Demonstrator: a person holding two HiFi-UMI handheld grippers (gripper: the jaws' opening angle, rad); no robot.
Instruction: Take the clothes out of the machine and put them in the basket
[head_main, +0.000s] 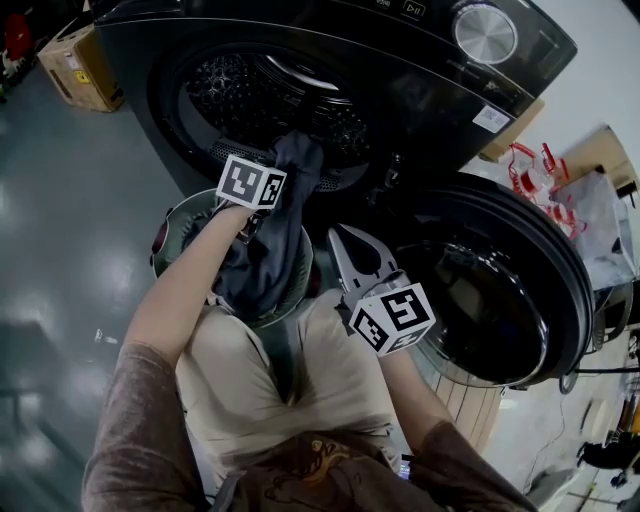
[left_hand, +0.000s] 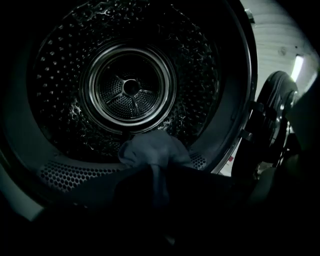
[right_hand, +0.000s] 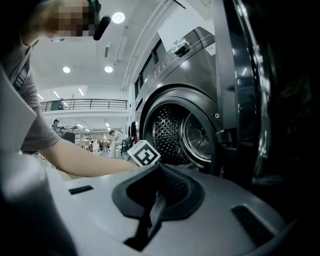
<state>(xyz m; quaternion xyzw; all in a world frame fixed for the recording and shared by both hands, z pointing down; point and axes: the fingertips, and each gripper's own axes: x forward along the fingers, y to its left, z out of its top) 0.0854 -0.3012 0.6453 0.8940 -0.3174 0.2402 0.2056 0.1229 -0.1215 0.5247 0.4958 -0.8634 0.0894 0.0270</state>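
One soft, probably light dark garment: pinching its bunched fold at 6 o'clock of the drum, clamping left gripper on it, holding right gripper closed, empty.

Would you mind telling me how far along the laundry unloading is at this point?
Done: the drum shows no other clothes, so it looks nearly emptied. In hand: the left claw is shut on a dark garment at the drum's lip, draped over the basket. Left: drop it into the basket; what lies beneath it I cannot tell. The right claw is shut and empty.
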